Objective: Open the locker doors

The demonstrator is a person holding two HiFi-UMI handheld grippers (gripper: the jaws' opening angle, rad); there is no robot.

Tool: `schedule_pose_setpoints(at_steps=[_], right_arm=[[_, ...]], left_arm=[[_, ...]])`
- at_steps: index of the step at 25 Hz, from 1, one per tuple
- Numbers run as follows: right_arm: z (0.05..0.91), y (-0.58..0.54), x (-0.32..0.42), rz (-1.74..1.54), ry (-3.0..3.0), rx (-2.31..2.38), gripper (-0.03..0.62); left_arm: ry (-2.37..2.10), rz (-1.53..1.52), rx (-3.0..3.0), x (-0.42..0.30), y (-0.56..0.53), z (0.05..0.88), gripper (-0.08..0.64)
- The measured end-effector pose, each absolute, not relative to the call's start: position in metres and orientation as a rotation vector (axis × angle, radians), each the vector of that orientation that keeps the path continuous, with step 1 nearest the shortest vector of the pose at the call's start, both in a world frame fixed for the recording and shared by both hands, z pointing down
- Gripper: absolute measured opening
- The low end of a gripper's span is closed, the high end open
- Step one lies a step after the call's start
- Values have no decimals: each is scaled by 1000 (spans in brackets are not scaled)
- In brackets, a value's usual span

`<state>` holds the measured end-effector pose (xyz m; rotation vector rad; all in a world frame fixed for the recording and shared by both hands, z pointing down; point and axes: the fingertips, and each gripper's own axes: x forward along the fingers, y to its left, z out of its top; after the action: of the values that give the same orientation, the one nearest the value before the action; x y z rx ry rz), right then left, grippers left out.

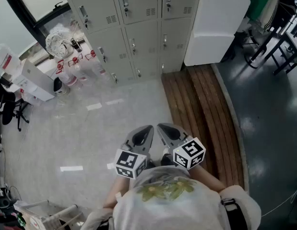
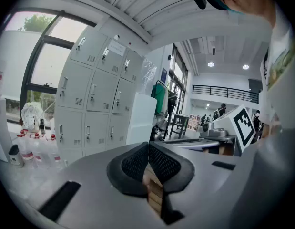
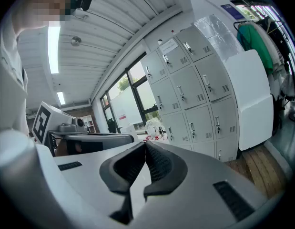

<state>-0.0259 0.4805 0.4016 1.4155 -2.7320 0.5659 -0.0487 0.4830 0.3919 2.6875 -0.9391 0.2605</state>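
1. Head view. The left claw [image 1: 146,131] and right claw [image 1: 163,128] are side by side, close in front of the person's chest, with their tips aimed forward. The bank of pale grey metal lockers [image 1: 134,28] stands well ahead of both claws, across a pale polished floor [image 1: 90,138]. Every door in sight looks shut. A brown slatted wooden floor strip [image 1: 196,104] runs ahead and to the right of the right claw. Clear plastic bottles with red caps [image 1: 76,68] sit ahead-left, at the lockers' foot.

2. Left gripper view. The left claw [image 2: 148,151] has its ribbed black pads meeting at the tips, with nothing between them. The lockers are ahead and to its left, well apart. Each door has a small upright metal handle [image 2: 64,87] near its left edge.

3. Right gripper view. The right claw [image 3: 145,151] is pressed fully closed and empty. The lockers are ahead and to its right, out of reach.

4. Judgement:
   - The step in hand is the approach.
   - Walk in and pick one door, then spread the claw before it reaches the handle.
   - Pinch the handle squarely.
   - The hinges are probably on the vent side, so pull in an arc and not straight back.
   - Keep feet clear of the bottles.
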Motion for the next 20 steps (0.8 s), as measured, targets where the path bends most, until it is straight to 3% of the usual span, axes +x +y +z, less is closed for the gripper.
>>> schedule_pose_setpoints(at_steps=[7,20], right_arm=[[397,478,-8,560,-2750,1405,31],[398,470,50,550,-2827,1316,32]], left_arm=[[-1048,417,2763,-28,482,390,31],[-1107,336,2635,26,464,398,31]])
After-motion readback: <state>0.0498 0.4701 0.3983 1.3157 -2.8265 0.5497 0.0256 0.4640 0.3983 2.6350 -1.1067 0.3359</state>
